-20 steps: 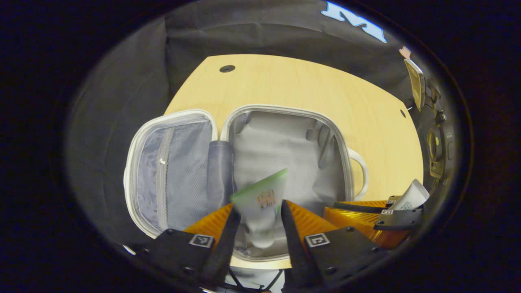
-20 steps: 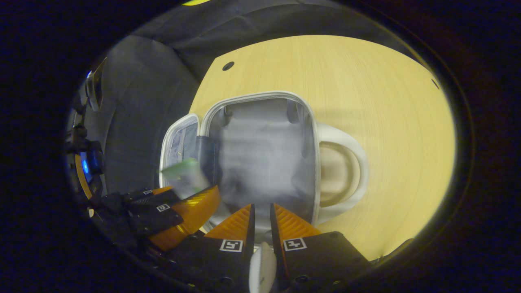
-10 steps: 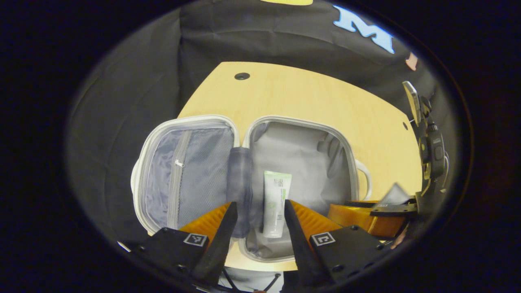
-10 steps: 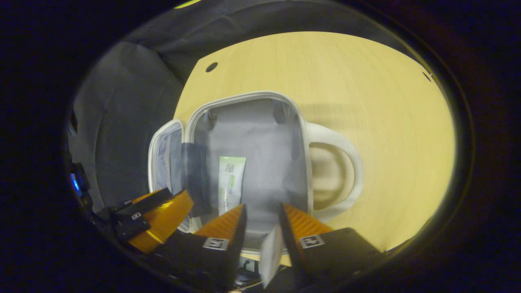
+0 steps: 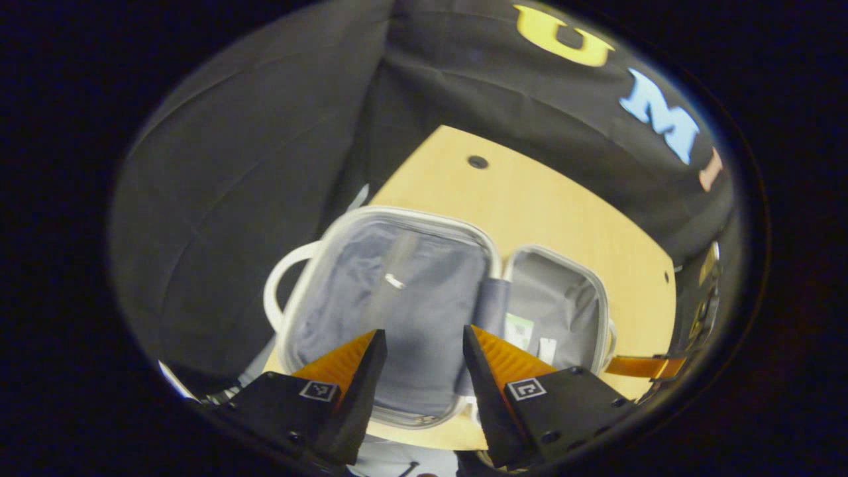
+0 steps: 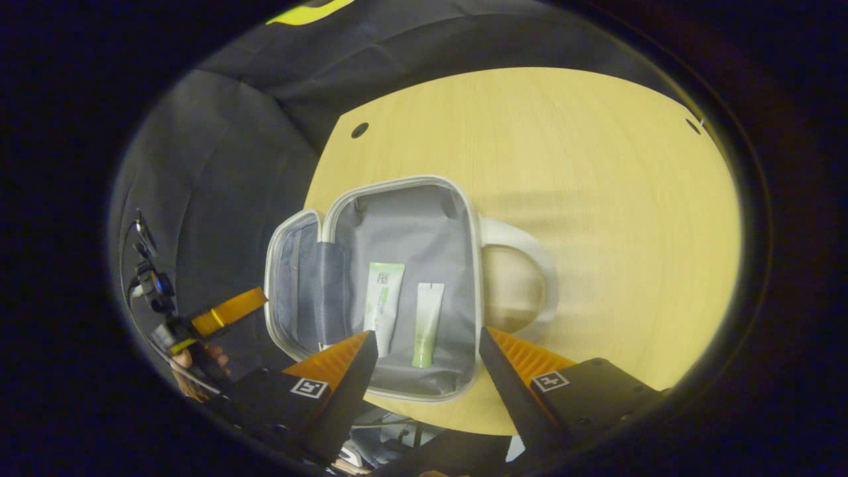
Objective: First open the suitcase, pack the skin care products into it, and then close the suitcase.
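Observation:
The small white suitcase (image 6: 397, 182) lies open on the wooden table (image 6: 596, 199). Two skin care tubes rest side by side in its grey-lined right half: a larger green-and-white tube (image 6: 382, 298) and a smaller pale tube (image 6: 427, 324). My right gripper (image 6: 427, 334) hovers open above the near end of that half, holding nothing. In the left gripper view, the suitcase (image 5: 411, 213) shows its mesh-pocket lid half (image 5: 391, 311) straight ahead, with both tubes (image 5: 520, 329) off to the right. My left gripper (image 5: 419, 344) is open and empty over the lid half.
The suitcase's white handle (image 6: 523, 265) sticks out to the right onto the table. The left gripper (image 6: 225, 311) and the hand holding it (image 6: 192, 371) sit beyond the table's left edge. The table has a round hole (image 6: 360, 130) near its far corner.
The left gripper let the green tube drop into the suitcase and swung left over the lid half. The right gripper opened and released the smaller tube beside it, then drew back.

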A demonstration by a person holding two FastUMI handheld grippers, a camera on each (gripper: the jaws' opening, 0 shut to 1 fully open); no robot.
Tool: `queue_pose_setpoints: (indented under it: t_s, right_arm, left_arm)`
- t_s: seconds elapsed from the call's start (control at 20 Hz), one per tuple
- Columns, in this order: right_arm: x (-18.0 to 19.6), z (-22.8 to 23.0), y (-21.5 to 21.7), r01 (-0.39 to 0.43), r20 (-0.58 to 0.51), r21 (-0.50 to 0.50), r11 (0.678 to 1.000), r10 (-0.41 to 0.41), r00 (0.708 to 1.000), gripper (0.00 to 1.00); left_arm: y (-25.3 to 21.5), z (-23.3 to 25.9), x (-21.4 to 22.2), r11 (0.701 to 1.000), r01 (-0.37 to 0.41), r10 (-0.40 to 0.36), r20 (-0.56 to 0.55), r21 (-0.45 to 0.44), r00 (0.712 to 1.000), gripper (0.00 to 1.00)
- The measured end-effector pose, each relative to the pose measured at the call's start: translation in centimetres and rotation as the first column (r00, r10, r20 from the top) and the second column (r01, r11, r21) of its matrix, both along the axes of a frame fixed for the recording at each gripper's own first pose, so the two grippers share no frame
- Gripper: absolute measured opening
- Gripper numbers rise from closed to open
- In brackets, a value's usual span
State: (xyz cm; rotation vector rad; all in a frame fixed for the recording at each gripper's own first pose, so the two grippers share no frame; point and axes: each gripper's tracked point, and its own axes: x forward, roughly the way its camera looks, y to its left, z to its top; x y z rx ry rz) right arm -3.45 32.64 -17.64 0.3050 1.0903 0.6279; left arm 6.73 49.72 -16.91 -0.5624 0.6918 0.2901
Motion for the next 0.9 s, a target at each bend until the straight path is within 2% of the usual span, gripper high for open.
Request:
queue_pose_setpoints:
  t_s: [0.05, 0.15, 0.25, 0.35, 0.4, 0.45, 0.65, 0.75, 0.9]
  right_arm:
    - [-0.4, 0.4, -0.8, -0.006, 0.002, 0.047, 0.999, 0.006, 1.000, 0.95]
    - [-1.7, 0.3, -3.4, 0.001, -0.005, 0.086, 0.996, -0.001, 1.000, 0.95]
    - [-1.7, -0.3, -6.5, 0.034, 0.022, 0.076, 0.997, -0.036, 0.999, 0.95]
    - [-1.4, -1.3, -9.4, 0.105, 0.030, 0.049, 0.993, -0.106, 0.994, 0.95]
    - [-1.4, -1.7, -10.6, 0.146, 0.017, 0.046, 0.988, -0.147, 0.989, 0.95]
    - [-1.3, -2.0, -11.7, 0.185, -0.002, 0.046, 0.982, -0.185, 0.983, 0.95]
    - [-1.0, -2.5, -15.6, 0.299, -0.035, 0.036, 0.954, -0.298, 0.954, 0.95]
    - [-0.8, -2.6, -17.0, 0.329, -0.024, 0.017, 0.944, -0.329, 0.944, 0.95]
    - [-0.7, -2.7, -18.2, 0.366, -0.033, 0.000, 0.931, -0.365, 0.930, 0.95]
  left_arm:
    - [3.2, 0.0, -0.9, 0.997, -0.065, 0.066, 0.017, -0.032, 0.998, 0.77]
    - [9.2, -1.3, -3.8, 0.982, -0.181, 0.180, -0.018, -0.055, 0.983, 0.77]
    - [14.0, -3.4, -5.3, 0.964, -0.261, 0.259, -0.045, -0.046, 0.965, 0.77]
    - [17.1, -4.9, -5.8, 0.945, -0.316, 0.310, -0.078, -0.086, 0.948, 0.80]
    - [17.8, -5.8, -5.5, 0.935, -0.333, 0.325, -0.086, -0.119, 0.942, 0.87]
    - [18.3, -6.6, -5.0, 0.923, -0.349, 0.338, -0.088, -0.164, 0.937, 0.81]
    - [18.7, -11.1, -1.9, 0.834, -0.432, 0.410, -0.139, -0.343, 0.902, 0.81]
    - [19.1, -13.3, -0.7, 0.801, -0.464, 0.433, -0.169, -0.378, 0.885, 0.81]
    - [18.5, -15.6, 1.2, 0.779, -0.472, 0.423, -0.209, -0.412, 0.882, 0.81]
